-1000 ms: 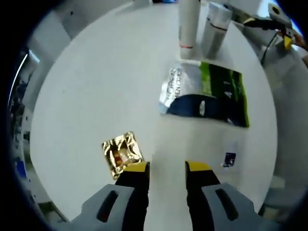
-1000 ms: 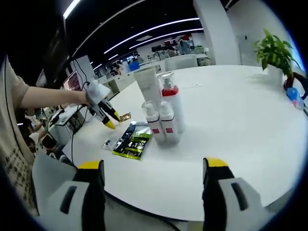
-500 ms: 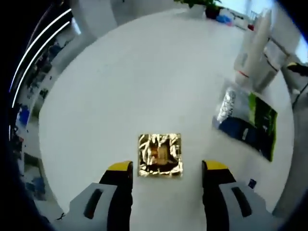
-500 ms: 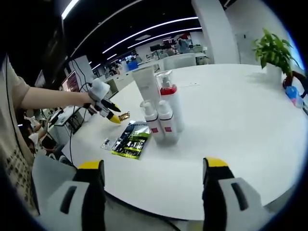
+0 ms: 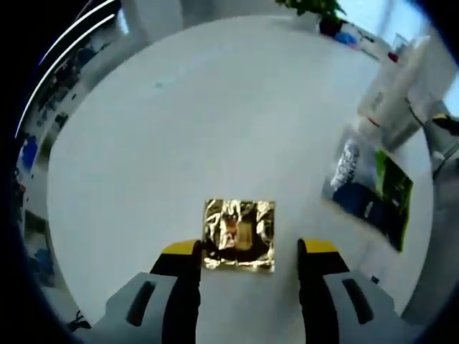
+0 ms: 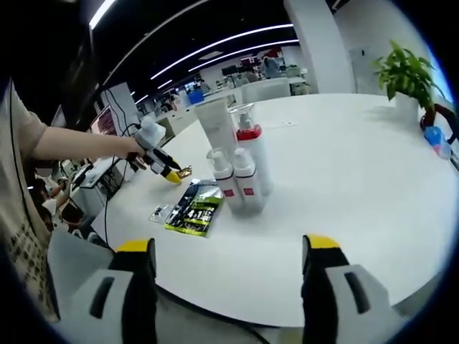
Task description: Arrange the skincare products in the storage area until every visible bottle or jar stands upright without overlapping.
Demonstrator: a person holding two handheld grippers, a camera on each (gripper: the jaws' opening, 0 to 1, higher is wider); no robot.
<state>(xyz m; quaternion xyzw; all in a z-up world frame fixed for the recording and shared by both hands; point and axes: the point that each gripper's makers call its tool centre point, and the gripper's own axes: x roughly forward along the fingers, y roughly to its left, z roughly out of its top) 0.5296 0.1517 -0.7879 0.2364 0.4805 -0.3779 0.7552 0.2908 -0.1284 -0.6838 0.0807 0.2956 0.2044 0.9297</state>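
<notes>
Left claw (image 5: 247, 251): yellow-tipped jaws spread wide, low over the round white tabletop (image 5: 179, 115). A square, crinkled gold foil sachet (image 5: 239, 235) lies flat between the two tips; contact with either tip cannot be told. In the right gripper view the same left claw (image 6: 172, 175) is held in a person's hand (image 6: 143, 143), tips down at the sachet (image 6: 186, 172) near the tabletop's far left edge.

Right claw (image 6: 229, 247): jaws wide apart, holding nothing, hanging off the near edge of the tabletop (image 6: 358, 179).

Skincare group, right gripper view, standing upright in a tight cluster mid-tabletop: a tall white tube (image 6: 217, 125) at the back, a clear-capped pump bottle with a red collar (image 6: 252, 154) just beside it, and two small white pump bottles with red labels (image 6: 238, 180) in front, side by side and apparently touching.

A flat dark-blue, green and silver foil pouch (image 6: 191, 208) lies on the tabletop just left of the small bottles. The left gripper view shows the pouch (image 5: 369, 197) to the right of the sachet, well apart from it, with the blurred bottles (image 5: 391, 100) beyond.

A small dark sachet (image 6: 159, 212) lies beside the pouch. Green potted plant (image 6: 405, 79) at the far right edge.
</notes>
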